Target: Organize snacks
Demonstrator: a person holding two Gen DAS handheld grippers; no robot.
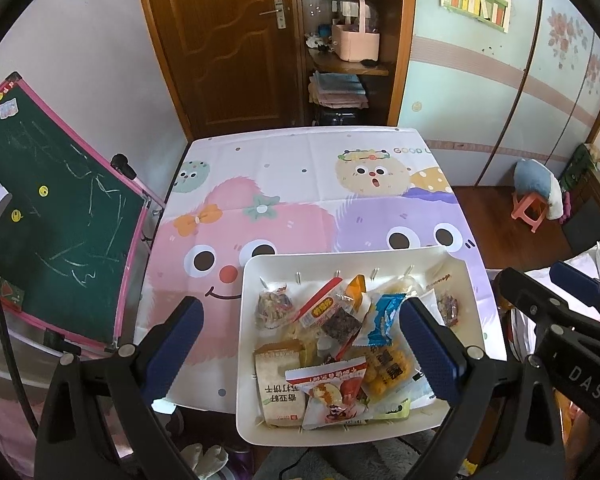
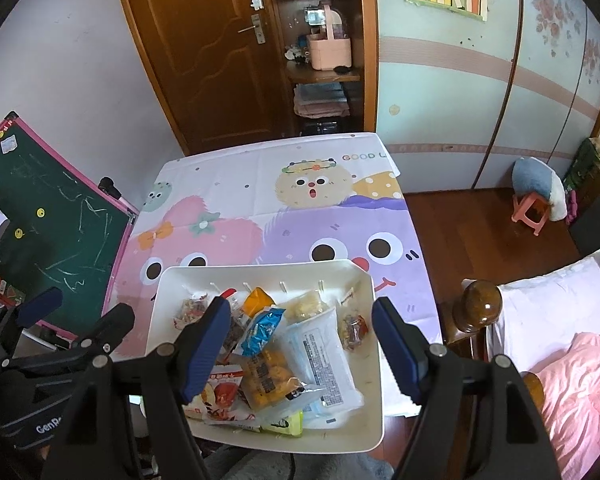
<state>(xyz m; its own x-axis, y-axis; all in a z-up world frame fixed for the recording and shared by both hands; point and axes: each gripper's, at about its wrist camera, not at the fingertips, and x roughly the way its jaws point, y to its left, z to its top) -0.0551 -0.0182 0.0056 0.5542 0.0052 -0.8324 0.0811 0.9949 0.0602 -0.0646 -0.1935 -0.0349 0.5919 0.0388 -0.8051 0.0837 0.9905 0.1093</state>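
Snacks [image 1: 332, 344] lie heaped in the white tray [image 1: 247, 320] at the worktop's [image 1: 284, 168] near edge; light, crinkly and slippery, we should pinch a sealed edge, with left claw [image 1: 300, 344] and right claw [image 2: 304, 344] both released above them.

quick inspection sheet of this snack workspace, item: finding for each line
surface: table under a cartoon-monster tablecloth, bare apart from the tray.
job's things: white tray at the near edge, piled with wrapped snacks; blue packet, orange-yellow packet, red and white packet, flat white pack.
clutter: nothing seen on the cloth beyond the tray.
grippers: left gripper open above the tray, nothing between its fingers; right gripper open above the tray, holding nothing.
cables: black cable hanging at the left, beside the chalkboard.
surroundings: green chalkboard, wooden door, shelves with a pink basket, pink stool, bed with pink bedding.
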